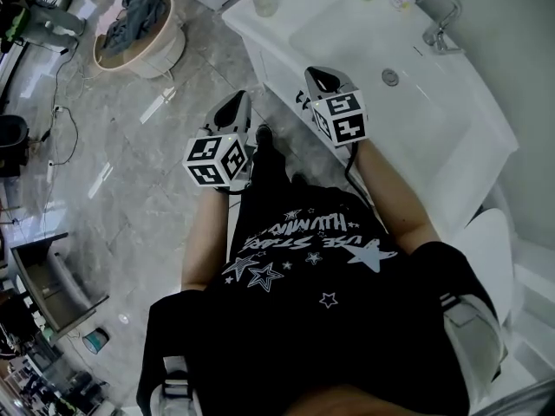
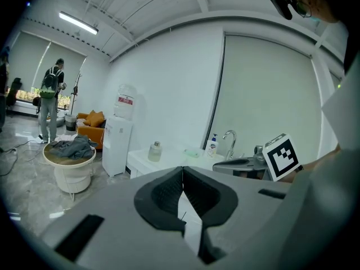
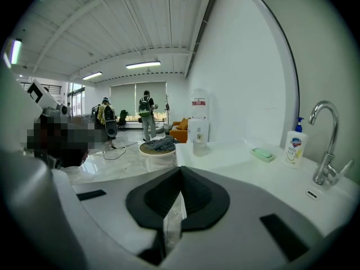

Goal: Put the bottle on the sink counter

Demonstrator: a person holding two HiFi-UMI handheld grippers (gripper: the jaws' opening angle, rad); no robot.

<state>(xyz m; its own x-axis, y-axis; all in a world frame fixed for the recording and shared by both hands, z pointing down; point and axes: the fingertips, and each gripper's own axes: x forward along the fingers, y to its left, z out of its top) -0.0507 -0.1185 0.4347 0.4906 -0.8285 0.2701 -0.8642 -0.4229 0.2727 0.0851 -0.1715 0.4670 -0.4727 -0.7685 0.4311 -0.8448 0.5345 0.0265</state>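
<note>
Bottle (image 1: 264, 4) already stands upright on the sink worktop's (image 1: 247, 22) far corner, well ahead of the 2 tools. Left tool (image 1: 240, 98) and right tool (image 1: 316, 73) are both pinched closed on nothing, neither clearly nearer

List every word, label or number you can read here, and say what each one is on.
"FIVE STAR": a likely reading of the white print among stars on the person's black garment. The other words there are unclear.
Soap bottle: blue label, too small to read.
Water jug: red label, too blurred to read.
Marker cube: black-and-white pattern only, no letters.
</note>
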